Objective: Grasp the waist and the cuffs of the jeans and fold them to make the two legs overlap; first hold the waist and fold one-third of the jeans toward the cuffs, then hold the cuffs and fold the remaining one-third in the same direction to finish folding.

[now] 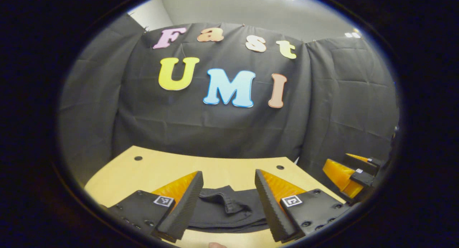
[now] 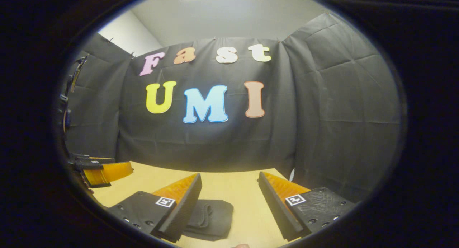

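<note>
Pale wood makes up the counter (image 1: 150, 169), the biggest thing before us, reaching back to the black cloth wall. On it lie the dark jeans (image 1: 229, 208), bunched into a compact, layered bundle; in the left gripper view they sit at six o'clock between our fingers, and in the right gripper view they lie at about seven o'clock, near the counter's front edge. Their short, stacked shape would fit a finished fold or a crumpled heap awaiting spreading; we cannot tell waist from cuffs.

Our left gripper (image 1: 227, 205) hangs above the bundle with its fingers spread wide apart, touching no cloth, probably lined up over it. Our right gripper (image 2: 229, 208) is likewise released, its fingers parted over bare counter with the jeans showing just beside the left finger. Both are level and aimed at the wall, as if held at rest.
</note>
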Motion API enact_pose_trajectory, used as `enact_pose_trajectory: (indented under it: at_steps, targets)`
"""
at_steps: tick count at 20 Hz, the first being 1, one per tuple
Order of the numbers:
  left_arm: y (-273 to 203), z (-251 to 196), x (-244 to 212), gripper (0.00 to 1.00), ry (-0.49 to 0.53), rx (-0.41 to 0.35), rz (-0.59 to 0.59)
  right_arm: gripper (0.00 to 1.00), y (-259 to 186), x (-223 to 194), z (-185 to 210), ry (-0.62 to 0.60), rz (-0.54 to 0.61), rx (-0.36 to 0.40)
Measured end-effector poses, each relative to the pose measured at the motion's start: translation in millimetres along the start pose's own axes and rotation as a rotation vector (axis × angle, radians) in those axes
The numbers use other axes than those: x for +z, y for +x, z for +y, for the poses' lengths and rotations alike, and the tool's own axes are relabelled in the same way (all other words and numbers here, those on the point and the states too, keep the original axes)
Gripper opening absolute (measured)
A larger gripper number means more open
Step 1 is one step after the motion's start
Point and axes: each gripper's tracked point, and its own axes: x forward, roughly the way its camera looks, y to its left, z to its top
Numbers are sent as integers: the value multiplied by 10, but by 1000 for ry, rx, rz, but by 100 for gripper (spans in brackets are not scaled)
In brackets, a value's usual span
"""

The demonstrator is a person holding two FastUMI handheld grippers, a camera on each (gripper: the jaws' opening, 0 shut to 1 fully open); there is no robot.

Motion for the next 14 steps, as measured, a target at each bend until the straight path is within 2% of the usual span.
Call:
enact_pose_trajectory:
  at_steps: [4, 5, 10, 14]
  targets:
    - [-80, 25, 79, 95, 46, 21, -74, 96, -111, 41, -28, 7, -20, -25]
    - [-102, 42, 98, 93, 45, 29, -87, 95, -132, 63, -14, 11, -23, -24]
    - [-215, 131, 125, 95, 53, 48, -99, 95, -220, 138, 31, -7, -57, -23]
    - [-316, 189, 159, 90, 47, 57, -120, 95, -255, 122, 94, -4, -59, -8]
